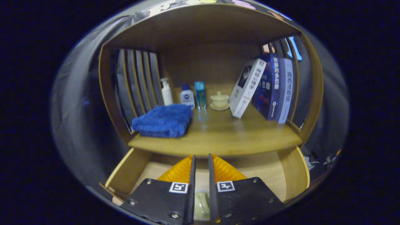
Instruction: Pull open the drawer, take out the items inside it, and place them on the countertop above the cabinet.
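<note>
1. Gripper [201, 161]: its two fingers point forward over the pulled-out drawer [131, 170], with the tips just short of the front edge of the countertop [225, 137]. They stand nearly together, with only a narrow slot between them.
2. A pale, rounded item [201, 203] shows low in that slot, far back near the base of the fingers. Too little of it is visible to name it. Whether the fingers press on it cannot be told.
3. The drawer stands open below the countertop; its light wooden floor and side walls flank the fingers on both sides.
4. The countertop lies just ahead of and above the fingertips, inside a wooden cabinet [106, 93] with slatted sides.
5. On the countertop, ahead of the fingers and to the left, lies a folded blue towel [162, 121] near the front edge.
6. Behind the towel, along the back wall, stand a white pump bottle [166, 91], a white bottle with a blue cap [187, 96] and a clear blue bottle [200, 95], close beside one another.
7. Right of the bottles sits a cream lidded cup on a saucer [219, 101].
8. Further right, three books [268, 90] lean together, tilted towards the right wall.
</note>
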A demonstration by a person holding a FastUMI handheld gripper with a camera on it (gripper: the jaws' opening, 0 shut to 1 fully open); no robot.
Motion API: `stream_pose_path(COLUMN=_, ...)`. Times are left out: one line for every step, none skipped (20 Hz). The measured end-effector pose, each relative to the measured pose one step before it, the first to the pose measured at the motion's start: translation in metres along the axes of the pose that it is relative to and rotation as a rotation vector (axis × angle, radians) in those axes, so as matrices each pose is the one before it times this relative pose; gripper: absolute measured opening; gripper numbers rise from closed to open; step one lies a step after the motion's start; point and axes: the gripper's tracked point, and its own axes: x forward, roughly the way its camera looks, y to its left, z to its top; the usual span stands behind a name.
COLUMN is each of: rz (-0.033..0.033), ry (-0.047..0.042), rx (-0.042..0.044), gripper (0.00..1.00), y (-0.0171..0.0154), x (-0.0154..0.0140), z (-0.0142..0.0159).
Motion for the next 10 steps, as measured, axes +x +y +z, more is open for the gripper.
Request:
stream_pose_path(rz=0.00776, ry=0.03428, rx=-0.00952, gripper=0.2, y=-0.00065, x=-0.00167, z=-0.01405)
stream_pose_path(rz=0.00705, ry=0.03511, rx=-0.01228, gripper=0.2, y=0.00013, x=-0.00186, z=-0.01386)
stream_pose_path(rz=0.00356, ry=0.03019, rx=-0.01586, gripper=0.2, y=-0.00046, x=0.00017, z=-0.01284)
stream_pose_path(rz=-0.00156, ry=0.02737, rx=-0.01865, gripper=0.2, y=-0.00074, x=-0.00047, z=-0.01215)
stream_pose_path(rz=-0.00368, ry=0.02396, rx=-0.01496, gripper=0.2, y=-0.00089, x=0.00096, z=-0.01039)
stream_pose_path(rz=0.00374, ry=0.02397, rx=-0.01129, gripper=0.2, y=0.0011, x=-0.00056, z=-0.00897)
stream_pose_path(rz=0.00929, ry=0.01747, rx=-0.00602, gripper=0.2, y=0.00205, x=0.00212, z=-0.0061)
stream_pose_path(rz=0.00049, ry=0.01989, rx=-0.00909, gripper=0.31, y=-0.00038, x=0.00223, z=-0.00694)
stream_pose_path(rz=-0.00309, ry=0.0182, rx=-0.01189, gripper=0.34, y=-0.00071, x=0.00121, z=-0.00544)
stream_pose_path(rz=0.01043, ry=0.02548, rx=-0.0112, gripper=0.39, y=0.00338, x=0.00275, z=-0.00745)
